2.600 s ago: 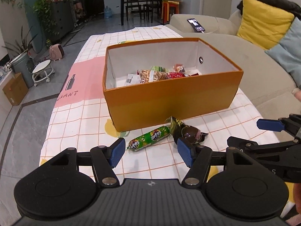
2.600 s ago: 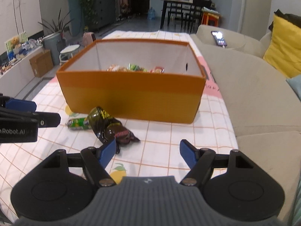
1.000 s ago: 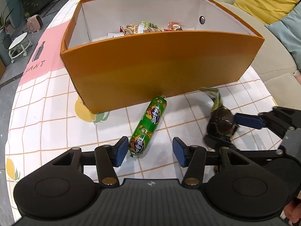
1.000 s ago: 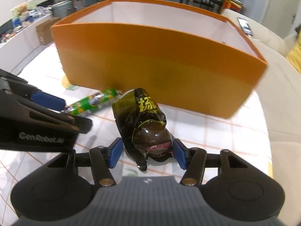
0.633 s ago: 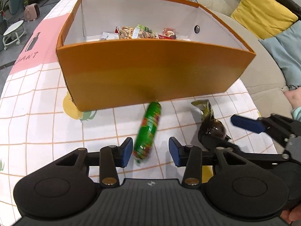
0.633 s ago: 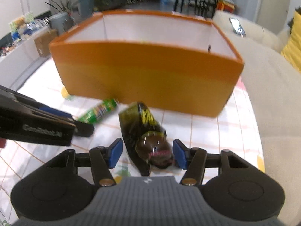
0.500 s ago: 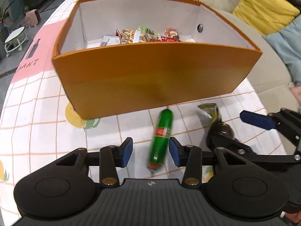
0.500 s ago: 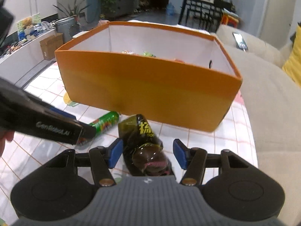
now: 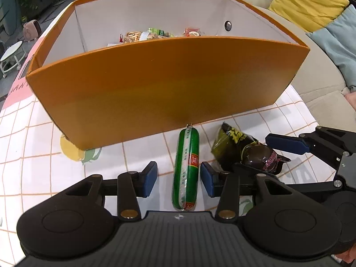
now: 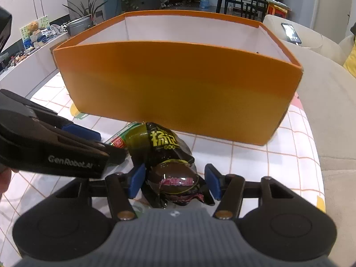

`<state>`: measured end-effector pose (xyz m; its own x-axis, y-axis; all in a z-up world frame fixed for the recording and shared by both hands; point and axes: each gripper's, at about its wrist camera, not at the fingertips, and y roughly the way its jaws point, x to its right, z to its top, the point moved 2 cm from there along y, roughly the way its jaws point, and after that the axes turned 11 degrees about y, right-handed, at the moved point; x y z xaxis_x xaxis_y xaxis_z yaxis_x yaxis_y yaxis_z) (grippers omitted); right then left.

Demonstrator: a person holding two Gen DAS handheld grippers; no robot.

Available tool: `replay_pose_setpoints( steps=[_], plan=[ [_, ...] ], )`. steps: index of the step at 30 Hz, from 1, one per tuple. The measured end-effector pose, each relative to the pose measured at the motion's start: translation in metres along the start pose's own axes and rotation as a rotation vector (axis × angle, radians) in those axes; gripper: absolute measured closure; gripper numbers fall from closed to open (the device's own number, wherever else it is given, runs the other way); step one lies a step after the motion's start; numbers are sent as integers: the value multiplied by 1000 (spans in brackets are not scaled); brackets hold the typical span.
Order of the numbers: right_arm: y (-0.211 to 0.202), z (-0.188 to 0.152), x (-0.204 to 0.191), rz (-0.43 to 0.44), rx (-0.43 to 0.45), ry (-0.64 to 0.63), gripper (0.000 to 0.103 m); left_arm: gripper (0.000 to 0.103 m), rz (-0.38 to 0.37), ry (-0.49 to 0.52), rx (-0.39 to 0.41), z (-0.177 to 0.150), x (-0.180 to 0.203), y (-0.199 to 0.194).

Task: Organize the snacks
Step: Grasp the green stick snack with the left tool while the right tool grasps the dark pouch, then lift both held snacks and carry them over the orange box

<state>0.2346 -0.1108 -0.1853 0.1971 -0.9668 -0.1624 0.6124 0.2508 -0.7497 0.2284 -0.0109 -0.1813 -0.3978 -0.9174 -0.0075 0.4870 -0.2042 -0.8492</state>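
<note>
An orange box [image 9: 169,84] with white inner walls stands on the checked tablecloth and holds several snack packs [image 9: 144,36]. A green sausage stick [image 9: 186,166] lies in front of it, between the fingers of my left gripper [image 9: 178,179], which is open with a gap on each side. A dark egg-shaped snack pack [image 10: 169,166] lies to the right, between the fingers of my right gripper [image 10: 174,183], which is open and close around it. The pack [image 9: 247,153] and the right gripper [image 9: 289,144] also show in the left wrist view. The box [image 10: 178,82] fills the right wrist view.
A beige sofa [image 9: 322,71] with a yellow cushion [image 9: 309,2] runs along the table's right edge. A phone [image 10: 290,32] lies on the sofa arm behind the box. The left gripper's arm [image 10: 51,146] crosses the left side of the right wrist view.
Both grippers have dropped lower and closer to the table. The sausage now lies straight between the left fingers. The dark pack sits deeper between the right fingers.
</note>
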Motion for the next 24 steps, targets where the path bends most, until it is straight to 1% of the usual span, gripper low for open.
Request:
replay_pose_setpoints(
  steps=[4,10,13,16,17,24],
  plan=[
    [4,-2,0,1,9,0,45,53,22,18,12,1,1,2],
    [12,-3,4,3,-2,28,44,54,47,49,31,1,5,5],
    [11,-6,1,-8,6,16,46,59,58,69,38,-1,9,3],
    [10,-6,1,-13,6,24,49,75,52,61,43,-1,10,2],
    [10,-6,0,-13,5,27,50,77,55,61,43,-2,11,2],
    [5,-5,-4,-31,-1,-12,52,78,61,26,33,-7,12,-3]
  ],
)
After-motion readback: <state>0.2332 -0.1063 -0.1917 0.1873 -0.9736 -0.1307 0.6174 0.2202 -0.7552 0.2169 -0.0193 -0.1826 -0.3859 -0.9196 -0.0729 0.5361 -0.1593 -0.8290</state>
